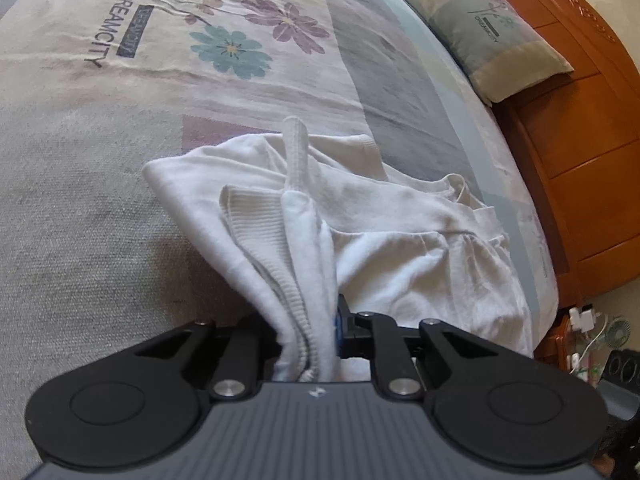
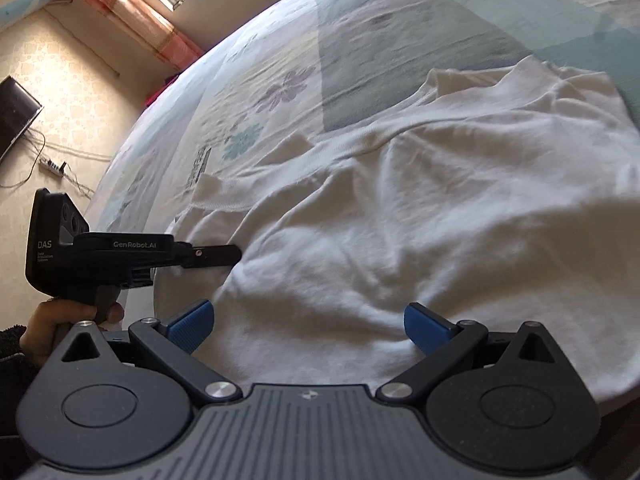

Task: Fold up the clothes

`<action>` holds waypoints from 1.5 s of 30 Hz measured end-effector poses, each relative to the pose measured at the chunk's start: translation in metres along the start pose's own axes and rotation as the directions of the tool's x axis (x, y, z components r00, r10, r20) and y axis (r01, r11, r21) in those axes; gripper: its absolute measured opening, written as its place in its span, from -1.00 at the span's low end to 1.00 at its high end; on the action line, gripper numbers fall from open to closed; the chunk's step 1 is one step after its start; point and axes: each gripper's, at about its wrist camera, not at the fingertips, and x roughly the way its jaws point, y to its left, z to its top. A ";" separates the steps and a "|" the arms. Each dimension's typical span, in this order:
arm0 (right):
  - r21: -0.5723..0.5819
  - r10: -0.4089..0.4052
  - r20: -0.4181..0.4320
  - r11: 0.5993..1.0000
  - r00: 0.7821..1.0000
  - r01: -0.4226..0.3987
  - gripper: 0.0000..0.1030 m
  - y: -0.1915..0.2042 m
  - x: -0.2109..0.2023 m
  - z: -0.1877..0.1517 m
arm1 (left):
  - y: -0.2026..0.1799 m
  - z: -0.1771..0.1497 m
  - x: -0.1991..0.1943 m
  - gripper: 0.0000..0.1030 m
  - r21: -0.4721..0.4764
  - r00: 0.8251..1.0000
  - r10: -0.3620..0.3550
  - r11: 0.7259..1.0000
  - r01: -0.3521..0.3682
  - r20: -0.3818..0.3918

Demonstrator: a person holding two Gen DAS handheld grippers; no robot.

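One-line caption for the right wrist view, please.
Open right gripper hovers over a white cotton sweatshirt while the left gripper pinches its edge.

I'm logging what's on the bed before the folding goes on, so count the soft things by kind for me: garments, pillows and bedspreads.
Garments: 1, the white sweater, held at one edge by the left gripper
Pillows: 1, the pillow by the wooden headboard
Bedspreads: 1, the flowered bedspread
Total: 3
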 end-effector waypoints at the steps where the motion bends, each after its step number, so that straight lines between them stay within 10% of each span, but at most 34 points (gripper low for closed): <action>1: -0.003 0.003 0.008 1.000 1.000 -0.002 1.00 -0.002 -0.004 0.001 | -0.001 0.001 -0.001 -0.75 -0.004 1.000 0.001 1.000 -0.001 -0.002; 13: -0.219 -0.054 0.203 0.971 0.978 0.100 1.00 -0.031 -0.084 0.035 | -0.066 0.015 -0.031 -0.75 0.055 0.995 -0.100 0.993 0.101 -0.019; 35: -0.018 -0.181 0.409 0.978 0.894 0.207 1.00 -0.130 -0.169 0.037 | -0.225 0.029 0.092 -0.75 0.040 0.966 -0.148 0.986 0.160 -0.211; 42: 0.028 -0.219 0.398 0.974 0.891 0.226 1.00 -0.147 -0.172 0.030 | -0.224 0.017 0.148 -0.52 -0.005 0.959 -0.081 0.997 0.083 -0.271; 45: 0.026 -0.218 0.387 0.974 0.896 0.225 1.00 -0.147 -0.169 0.028 | -0.222 0.014 0.157 -0.08 -0.060 0.953 -0.125 0.992 0.112 -0.275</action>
